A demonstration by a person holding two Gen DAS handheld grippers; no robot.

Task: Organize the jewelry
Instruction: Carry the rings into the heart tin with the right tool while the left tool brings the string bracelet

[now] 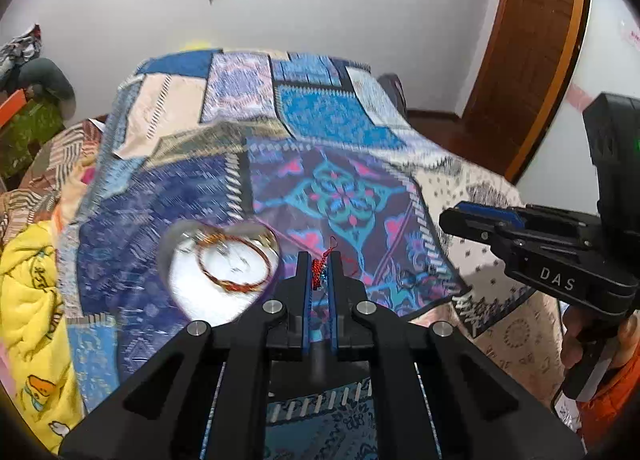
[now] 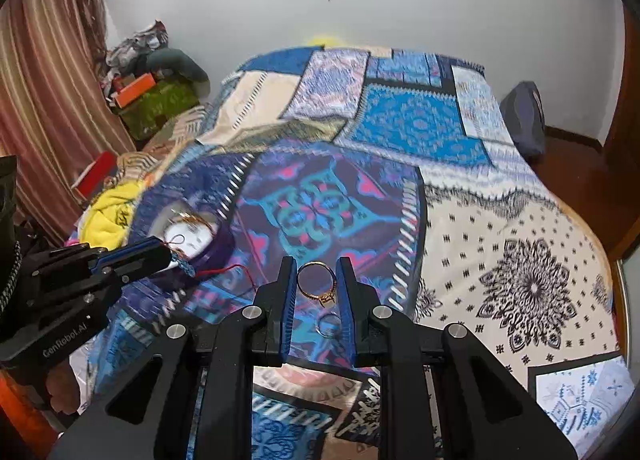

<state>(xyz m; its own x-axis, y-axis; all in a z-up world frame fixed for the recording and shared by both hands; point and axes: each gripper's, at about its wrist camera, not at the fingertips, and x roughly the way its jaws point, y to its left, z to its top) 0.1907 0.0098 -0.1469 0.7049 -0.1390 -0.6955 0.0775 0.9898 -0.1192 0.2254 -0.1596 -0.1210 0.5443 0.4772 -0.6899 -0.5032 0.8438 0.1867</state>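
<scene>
My left gripper (image 1: pixel 319 260) is shut on a red and blue braided cord bracelet (image 1: pixel 319 273), held just right of a white heart-shaped dish (image 1: pixel 192 292). A red-orange woven bracelet (image 1: pixel 234 262) lies in the dish. In the right wrist view the left gripper (image 2: pixel 170 256) holds the cord (image 2: pixel 188 268) at the dish's (image 2: pixel 200 242) near edge, red thread trailing. My right gripper (image 2: pixel 318 266) is shut on a gold ring (image 2: pixel 316 280) above the bedspread. A silver ring (image 2: pixel 328 326) lies on the cloth below it. The right gripper (image 1: pixel 450 219) shows at the right of the left wrist view.
A patchwork blue, purple and cream bedspread (image 2: pixel 400 139) covers the bed. A yellow blanket (image 1: pixel 32 300) lies at the left edge. Clutter and a striped curtain (image 2: pixel 40 79) stand at the far left. A wooden door (image 1: pixel 532 39) is at the right.
</scene>
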